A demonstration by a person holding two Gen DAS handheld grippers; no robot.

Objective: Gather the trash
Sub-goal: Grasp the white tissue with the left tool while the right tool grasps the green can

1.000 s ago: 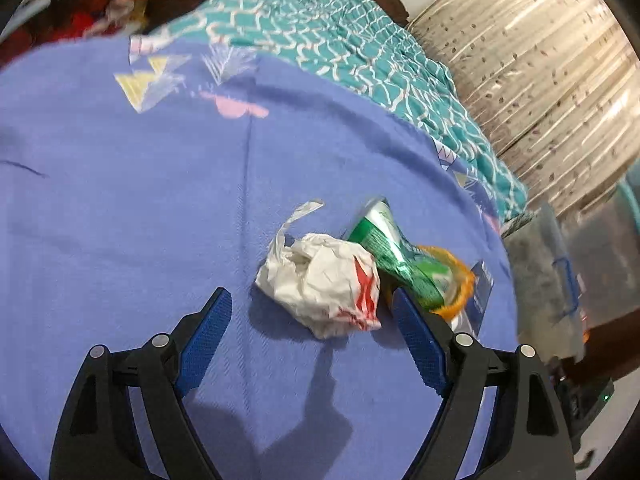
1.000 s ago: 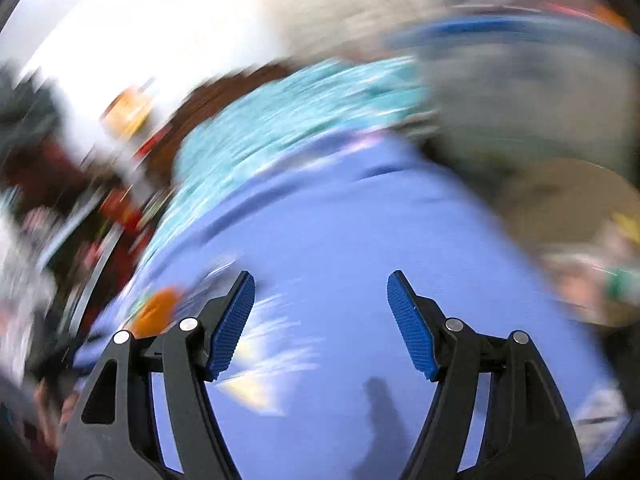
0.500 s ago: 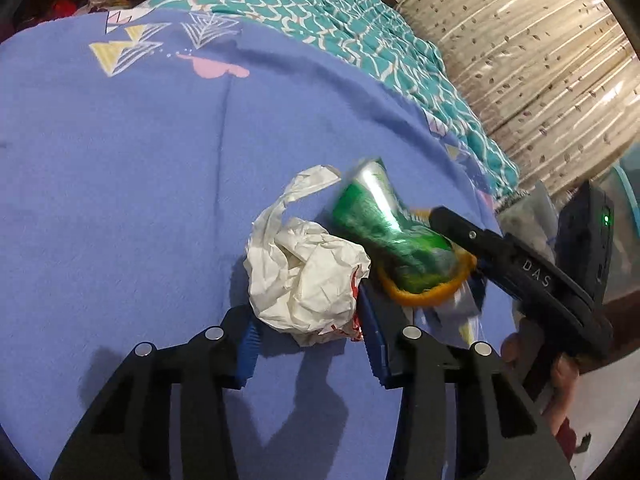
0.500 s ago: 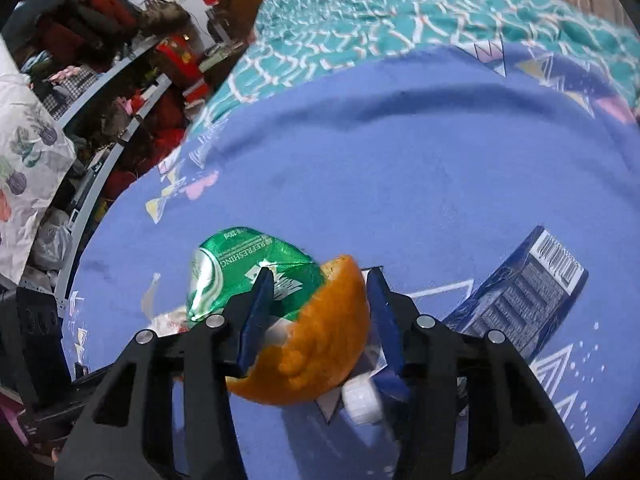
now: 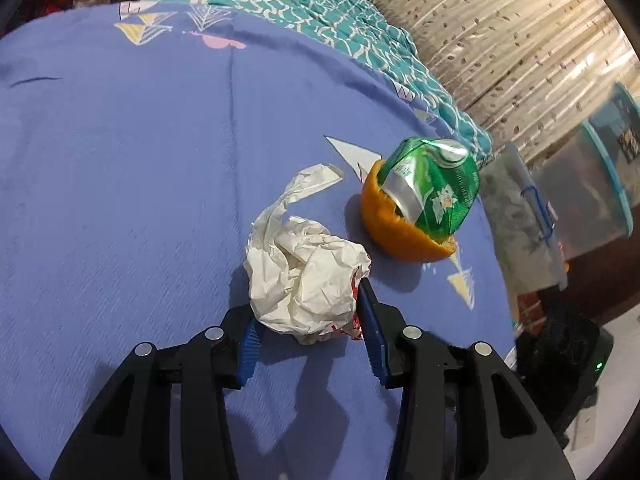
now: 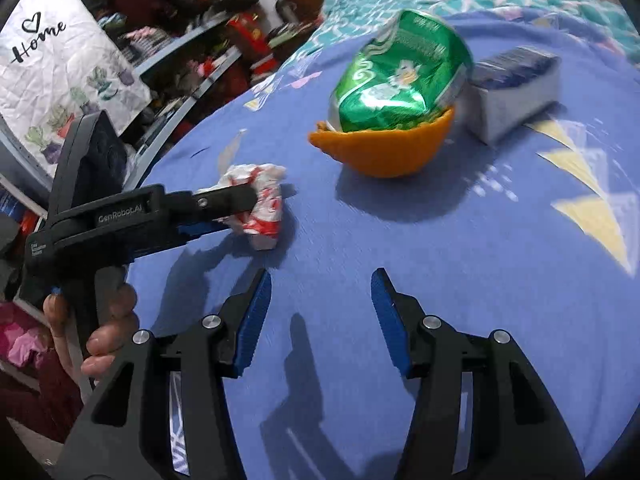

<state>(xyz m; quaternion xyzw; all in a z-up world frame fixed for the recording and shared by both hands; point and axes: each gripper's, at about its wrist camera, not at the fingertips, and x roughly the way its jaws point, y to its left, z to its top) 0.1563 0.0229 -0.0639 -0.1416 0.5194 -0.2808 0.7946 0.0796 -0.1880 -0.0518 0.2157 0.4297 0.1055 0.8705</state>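
Left gripper [image 5: 308, 332] pinching the crumpled paper wad [image 5: 304, 276] on the blue bedspread [image 5: 120, 200], jaws pressed to both its sides. Right gripper [image 6: 320, 312] with jaws partly spread and opening, nothing between them, only cloth below. Beyond, a crushed green can [image 6: 400, 80] sitting in an orange peel half [image 6: 384, 148], beside a dark box [image 6: 516, 88], its print blurred. "GenRobot.AI" legible on the left gripper's arm; "Home" on a hanging cloth [image 6: 60, 68].

bedsheet [image 6: 440, 280] open before orange peel [image 6: 384, 152]
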